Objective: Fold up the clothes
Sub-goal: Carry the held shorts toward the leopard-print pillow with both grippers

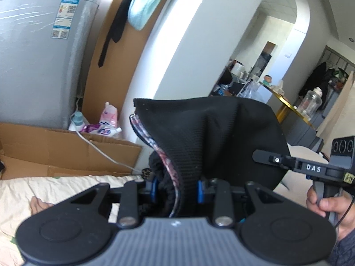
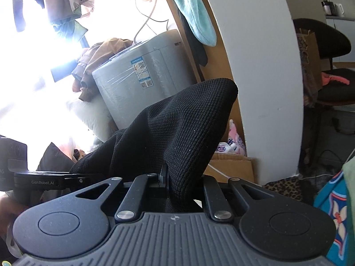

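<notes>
One black knitted garment point(image 1: 213, 137) is seen, clamped by two tools: the left tool point(image 1: 177, 188) and the right tool point(image 2: 184, 184), each shut on it. One grey washing machine point(image 1: 37, 55) is counted, with one turquoise towel point(image 1: 146, 2) hung near it. One glass jar point(image 1: 311, 105) is seen on one gold-edged bench point(image 1: 286, 106). Two pink-and-white detergent pouches point(image 1: 106, 124) are counted beside flattened cardboard point(image 1: 66, 146). One hand point(image 1: 330, 208) is visible, and one black chair point(image 2: 328, 42).
</notes>
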`<state>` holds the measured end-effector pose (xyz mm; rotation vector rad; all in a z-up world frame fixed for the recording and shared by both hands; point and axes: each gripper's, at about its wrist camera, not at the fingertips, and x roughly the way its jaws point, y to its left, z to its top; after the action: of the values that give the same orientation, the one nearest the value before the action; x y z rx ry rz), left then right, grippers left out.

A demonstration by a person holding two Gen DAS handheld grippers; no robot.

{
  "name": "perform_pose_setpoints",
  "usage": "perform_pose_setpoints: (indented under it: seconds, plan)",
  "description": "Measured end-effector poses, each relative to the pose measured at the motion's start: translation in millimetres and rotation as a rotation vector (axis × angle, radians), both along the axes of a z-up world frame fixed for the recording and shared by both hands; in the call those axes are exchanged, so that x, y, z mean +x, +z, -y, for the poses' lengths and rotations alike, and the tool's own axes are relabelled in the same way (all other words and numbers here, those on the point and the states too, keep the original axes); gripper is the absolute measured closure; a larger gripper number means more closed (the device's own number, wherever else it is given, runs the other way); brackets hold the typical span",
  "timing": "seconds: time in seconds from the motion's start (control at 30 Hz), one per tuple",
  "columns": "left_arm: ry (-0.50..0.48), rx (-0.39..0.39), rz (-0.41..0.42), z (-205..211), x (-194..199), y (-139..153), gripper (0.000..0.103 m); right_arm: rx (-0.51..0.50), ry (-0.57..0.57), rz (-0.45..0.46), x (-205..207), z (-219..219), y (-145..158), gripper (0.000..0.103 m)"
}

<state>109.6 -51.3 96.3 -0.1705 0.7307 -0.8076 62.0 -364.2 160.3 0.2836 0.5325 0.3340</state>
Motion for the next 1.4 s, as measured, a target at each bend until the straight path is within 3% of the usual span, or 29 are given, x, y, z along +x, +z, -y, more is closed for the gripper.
perform_pose_setpoints:
  seconds: [0.47, 0.83, 1.03, 1.4]
  plan:
    - [-0.118, -0.002, 0.015, 44.1, -39.1, -12.1, 0.069, -0.07, -0.132, -0.045, -56.6, 30.7, -7.4, 0.094]
    - [-0.195, -0.04, -0.011, 68.8, -50.6, -38.6, 0.069, -0.124, -0.253, -0.086, -84.1, 48.2, -21.4, 0.094]
    - [-0.198, -0.039, -0.066, 88.4, -37.2, -76.5, 0.069, -0.199, -0.279, -0.11, -74.3, 53.3, -49.7, 0.094]
    - [-0.169, -0.014, -0.124, 120.9, -9.6, -144.6, 0.069, -0.197, -0.325, -0.163, -40.4, 74.5, -119.3, 0.094]
